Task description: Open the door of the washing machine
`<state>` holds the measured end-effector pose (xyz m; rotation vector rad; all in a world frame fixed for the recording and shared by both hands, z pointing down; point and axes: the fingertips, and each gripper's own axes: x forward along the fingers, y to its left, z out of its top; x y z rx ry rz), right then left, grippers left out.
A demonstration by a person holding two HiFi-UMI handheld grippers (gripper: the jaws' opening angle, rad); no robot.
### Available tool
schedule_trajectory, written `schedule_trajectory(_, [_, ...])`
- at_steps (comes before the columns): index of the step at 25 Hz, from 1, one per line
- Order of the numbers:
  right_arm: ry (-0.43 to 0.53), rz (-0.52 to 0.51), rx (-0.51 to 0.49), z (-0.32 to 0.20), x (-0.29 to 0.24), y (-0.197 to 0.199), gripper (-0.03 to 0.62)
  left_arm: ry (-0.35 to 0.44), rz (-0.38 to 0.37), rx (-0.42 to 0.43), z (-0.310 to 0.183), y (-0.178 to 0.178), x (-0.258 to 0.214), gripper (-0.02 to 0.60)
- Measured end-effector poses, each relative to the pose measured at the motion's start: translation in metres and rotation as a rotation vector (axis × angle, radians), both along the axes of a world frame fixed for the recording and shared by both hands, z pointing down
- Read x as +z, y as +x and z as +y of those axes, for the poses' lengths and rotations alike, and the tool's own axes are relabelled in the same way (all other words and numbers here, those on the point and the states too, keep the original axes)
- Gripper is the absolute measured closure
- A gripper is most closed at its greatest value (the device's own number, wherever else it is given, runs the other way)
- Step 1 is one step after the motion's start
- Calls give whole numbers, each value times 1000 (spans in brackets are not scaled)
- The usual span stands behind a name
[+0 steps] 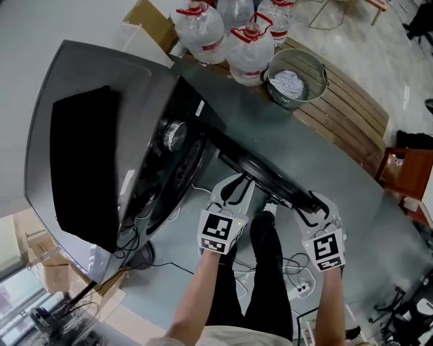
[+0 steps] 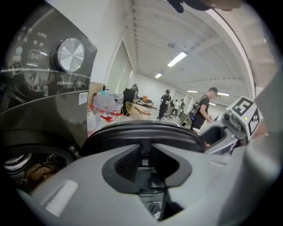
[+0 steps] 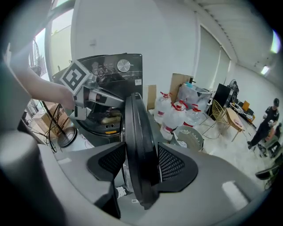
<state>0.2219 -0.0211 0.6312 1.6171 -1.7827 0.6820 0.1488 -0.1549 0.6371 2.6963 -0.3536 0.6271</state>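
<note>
The dark grey washing machine (image 1: 101,101) stands at the left, its round black door (image 1: 264,176) swung out and seen edge-on. My right gripper (image 1: 312,206) is at the door's outer end. In the right gripper view the door rim (image 3: 137,128) runs upright between the two pads (image 3: 170,163) of this gripper (image 3: 139,163), which close on it. My left gripper (image 1: 237,181) sits lower along the door, nearer the machine. Its jaws (image 2: 146,154) stand slightly apart, and the door rim (image 2: 141,131) lies across just past the fingertips. The silver dial (image 2: 70,54) is on the panel, and laundry (image 2: 31,170) shows in the drum.
Large water bottles (image 1: 230,34) and a metal bucket (image 1: 298,78) stand behind the door, beside a slatted wooden platform (image 1: 352,101). Cables and a power strip (image 1: 301,287) lie on the floor by the person's legs (image 1: 267,270). A cardboard box (image 1: 152,20) is at the wall.
</note>
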Motion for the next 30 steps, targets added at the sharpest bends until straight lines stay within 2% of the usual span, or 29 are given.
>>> schedule_trajectory(6, [-22, 66, -60, -23, 4, 44, 366, -10, 11, -38, -10, 26, 4, 445])
schedule_trajectory(10, [-38, 129, -72, -35, 15, 68, 337, -20, -21, -75, -16, 36, 9, 449])
schedule_trajectory(17, [-71, 239, -139, -69, 17, 109, 303, -34, -28, -136, -32, 58, 9, 498])
schedule_trajectory(25, [-14, 351, -175, -101, 9, 147, 301, -31, 15, -225, -51, 78, 6, 515])
schedule_trajectory(30, [2, 430, -192, -127, 8, 166, 301, -20, 14, -271, -64, 89, 8, 523])
